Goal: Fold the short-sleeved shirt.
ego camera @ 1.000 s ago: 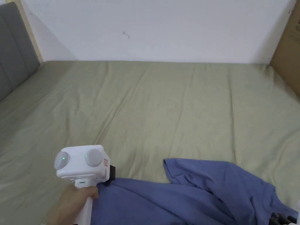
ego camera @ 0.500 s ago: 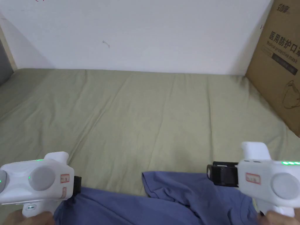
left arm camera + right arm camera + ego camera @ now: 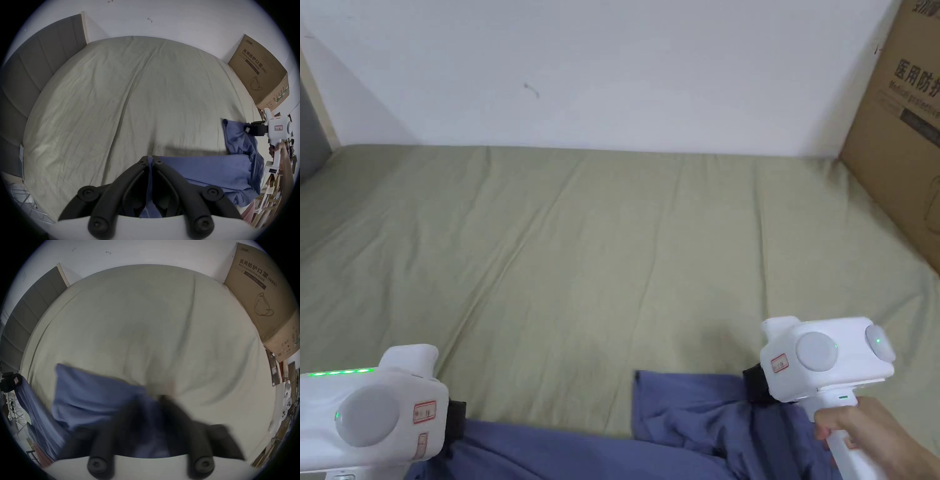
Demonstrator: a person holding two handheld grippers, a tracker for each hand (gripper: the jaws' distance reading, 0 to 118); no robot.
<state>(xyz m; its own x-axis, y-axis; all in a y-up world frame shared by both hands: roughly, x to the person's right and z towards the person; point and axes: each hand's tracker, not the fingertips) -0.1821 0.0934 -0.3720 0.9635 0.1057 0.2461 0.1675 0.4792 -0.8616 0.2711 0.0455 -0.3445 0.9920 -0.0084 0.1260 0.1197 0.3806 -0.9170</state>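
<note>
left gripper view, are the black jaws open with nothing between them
No, the left gripper has its jaws closed together on an edge of the blue short-sleeved shirt.

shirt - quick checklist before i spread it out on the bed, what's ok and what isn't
1. Left gripper clamped on the blue shirt: ok, both jaws are closed with fabric pinched between them.
2. Right gripper clamped on the shirt: cannot tell, its own view is blurred and in the head view its jaws are hidden.
3. Shirt flat and untwisted: not ok, it is bunched and creased near the right gripper.
4. Landing space on the green bed sheet: ok, open sheet lies ahead.
5. Cardboard box away from the shirt: ok, it stands at the bed's far right corner.
</note>
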